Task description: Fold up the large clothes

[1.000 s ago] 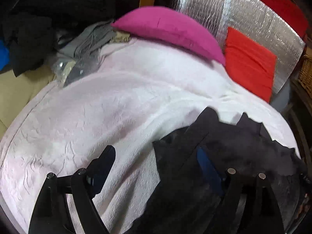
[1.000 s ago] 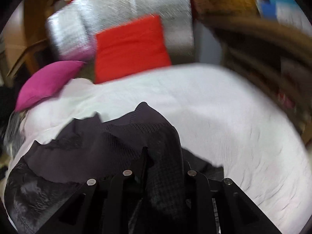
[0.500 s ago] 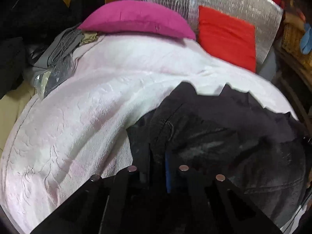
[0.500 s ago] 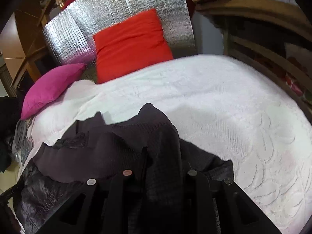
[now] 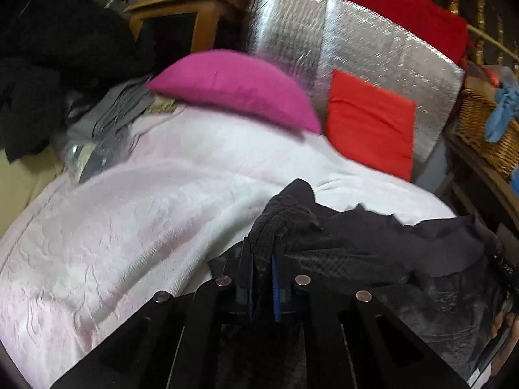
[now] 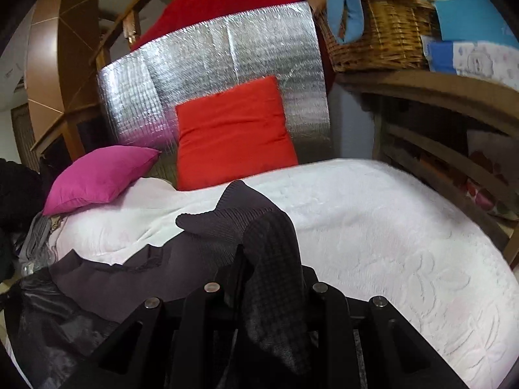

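Note:
A large dark garment [image 5: 373, 249] with a knit edge lies bunched on the near part of a white bedspread [image 5: 129, 227]. My left gripper [image 5: 262, 259] is shut on a fold of it and holds it raised. In the right wrist view the same garment [image 6: 146, 278] trails to the left, and my right gripper [image 6: 269, 275] is shut on its ribbed knit edge [image 6: 240, 214], which drapes over the fingers. The bedspread [image 6: 389, 243] stretches to the right.
A magenta pillow [image 5: 233, 87] and a red cushion [image 5: 366, 123] lean at the bed's head against a silver foil panel [image 5: 356, 48]. Dark and grey clothes [image 5: 48, 64] pile at the left. A wicker basket [image 6: 376, 32] sits on a wooden shelf at the right.
My left gripper was open beside the garment a second ago; it has closed on a fold of it. Both grippers have lifted, raising the garment's edge off the bedspread.

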`<state>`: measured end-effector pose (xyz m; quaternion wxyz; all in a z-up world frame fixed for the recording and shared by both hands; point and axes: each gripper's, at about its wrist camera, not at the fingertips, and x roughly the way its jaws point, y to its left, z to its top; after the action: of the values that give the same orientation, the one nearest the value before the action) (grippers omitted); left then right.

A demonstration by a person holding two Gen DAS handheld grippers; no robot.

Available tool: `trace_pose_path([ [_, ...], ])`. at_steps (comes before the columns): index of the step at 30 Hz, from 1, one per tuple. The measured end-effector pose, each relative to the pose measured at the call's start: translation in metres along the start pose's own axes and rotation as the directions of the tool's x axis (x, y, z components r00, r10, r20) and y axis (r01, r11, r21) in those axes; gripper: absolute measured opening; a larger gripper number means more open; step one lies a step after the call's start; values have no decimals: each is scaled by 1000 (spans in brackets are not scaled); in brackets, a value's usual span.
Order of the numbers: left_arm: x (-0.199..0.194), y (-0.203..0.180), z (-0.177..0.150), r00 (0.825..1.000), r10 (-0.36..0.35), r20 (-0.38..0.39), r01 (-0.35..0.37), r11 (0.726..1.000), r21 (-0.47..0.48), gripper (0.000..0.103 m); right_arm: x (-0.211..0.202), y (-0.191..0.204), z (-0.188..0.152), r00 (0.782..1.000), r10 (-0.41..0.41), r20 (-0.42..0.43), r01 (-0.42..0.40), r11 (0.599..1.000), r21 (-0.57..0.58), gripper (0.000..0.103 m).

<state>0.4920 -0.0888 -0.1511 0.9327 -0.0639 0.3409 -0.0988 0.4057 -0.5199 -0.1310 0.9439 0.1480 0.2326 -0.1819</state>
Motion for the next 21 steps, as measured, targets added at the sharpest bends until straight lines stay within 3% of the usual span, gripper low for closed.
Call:
trace_pose_path([
  [4, 13, 6, -4, 998, 31, -57, -33, 999, -33, 9, 20, -8, -6, 998, -2, -60, 4, 1000, 30, 23],
  [7, -10, 2, 3, 999, -13, 37, 14, 999, -45, 9, 11, -2, 2, 1000, 4, -12, -4, 1000, 9, 23],
  [10, -23, -8, 4, 992, 22, 124, -21, 1000, -3, 9, 0, 7, 6, 998, -1, 56, 2, 1000, -25, 23],
  [12, -11, -11, -1, 993, 78, 92, -82, 996, 40, 9, 7, 7, 6, 999, -28, 45, 29, 999, -32, 23],
  [14, 15, -7, -8, 993, 120, -13, -119, 992, 37, 10, 25, -4, 0, 999, -32, -29, 33, 999, 5, 23],
  [16, 36, -2, -16, 981, 150, -121, -148, 989, 30, 10, 56, -23, -12, 983, 5, -182, 10, 997, 81, 23],
  [17, 42, -1, -19, 976, 160, -149, -157, 987, 31, 10, 64, -30, -16, 977, 20, -215, 6, 993, 118, 23],
  [21, 41, -10, -19, 966, 218, -138, -205, 973, 104, 13, 69, -44, -14, 964, 96, -249, -44, 978, 203, 33],
])
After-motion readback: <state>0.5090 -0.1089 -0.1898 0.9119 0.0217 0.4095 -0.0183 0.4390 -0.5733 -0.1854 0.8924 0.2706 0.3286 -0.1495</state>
